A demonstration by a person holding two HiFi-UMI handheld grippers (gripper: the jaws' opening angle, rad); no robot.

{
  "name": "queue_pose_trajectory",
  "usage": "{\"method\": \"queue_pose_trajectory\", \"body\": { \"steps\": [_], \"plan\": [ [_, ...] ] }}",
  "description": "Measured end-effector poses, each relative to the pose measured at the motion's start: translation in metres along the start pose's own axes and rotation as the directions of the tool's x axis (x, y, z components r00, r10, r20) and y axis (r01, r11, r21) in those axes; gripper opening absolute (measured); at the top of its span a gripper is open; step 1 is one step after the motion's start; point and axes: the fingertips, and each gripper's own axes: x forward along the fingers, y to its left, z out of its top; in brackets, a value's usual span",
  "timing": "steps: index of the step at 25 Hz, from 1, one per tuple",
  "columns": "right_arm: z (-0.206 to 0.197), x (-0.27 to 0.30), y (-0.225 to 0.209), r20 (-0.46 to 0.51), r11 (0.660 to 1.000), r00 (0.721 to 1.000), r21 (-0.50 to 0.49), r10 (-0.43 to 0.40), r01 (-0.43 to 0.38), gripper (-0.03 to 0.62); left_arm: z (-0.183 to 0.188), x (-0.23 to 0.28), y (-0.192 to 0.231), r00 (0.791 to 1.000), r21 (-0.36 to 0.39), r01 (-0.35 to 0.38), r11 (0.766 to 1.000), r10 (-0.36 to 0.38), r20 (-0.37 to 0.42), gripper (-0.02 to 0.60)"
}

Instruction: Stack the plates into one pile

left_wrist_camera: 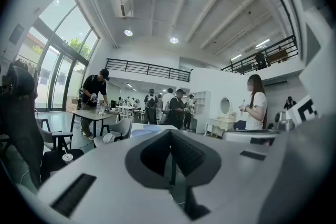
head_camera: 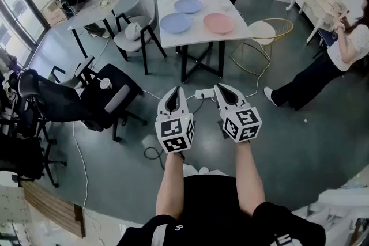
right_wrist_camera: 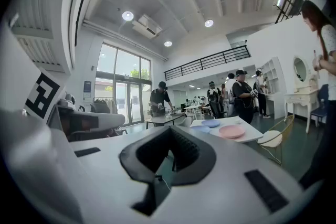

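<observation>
Holding left claw (head_camera: 176, 92) and right claw (head_camera: 222, 90) clenched, empty, well short of the surface (head_camera: 196, 36). Eyeing blue plates (head_camera: 176, 23) toward its left edge, pink plate (head_camera: 219, 23) toward the right, all apart. Risking shoving one off the edge by arriving clenched.

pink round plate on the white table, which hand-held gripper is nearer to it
Right. The right hand-held gripper is almost in line with the round pink plate, though well short of it; the left hand-held gripper sits further off to the plate's left.

Blue plate (head_camera: 188, 6), second blue plate (head_camera: 176, 22), pink plate (head_camera: 219, 23), unstacked
</observation>
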Motion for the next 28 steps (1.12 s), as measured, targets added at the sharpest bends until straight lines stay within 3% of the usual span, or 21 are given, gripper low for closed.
{"method": "queue_pose_trajectory", "body": {
  "steps": [9,14,28],
  "plan": [
    [0.004,-0.004,-0.004,-0.005,0.999,1.000,-0.035,0.004,-0.004,0.006,0.001,0.000,-0.006,1.000,-0.001,0.001,1.000,-0.001,0.008,0.014],
    [-0.002,-0.002,-0.016,-0.036,0.998,0.997,-0.031,-0.065,0.063,0.008,0.006,-0.001,-0.008,1.000,0.005,0.005,1.000,-0.005,0.016,0.014],
    [0.000,0.011,-0.021,-0.019,0.999,0.999,0.017,-0.045,0.045,0.008,0.009,-0.001,0.008,0.999,0.008,-0.032,0.999,0.032,0.020,0.014]
  ]
}}
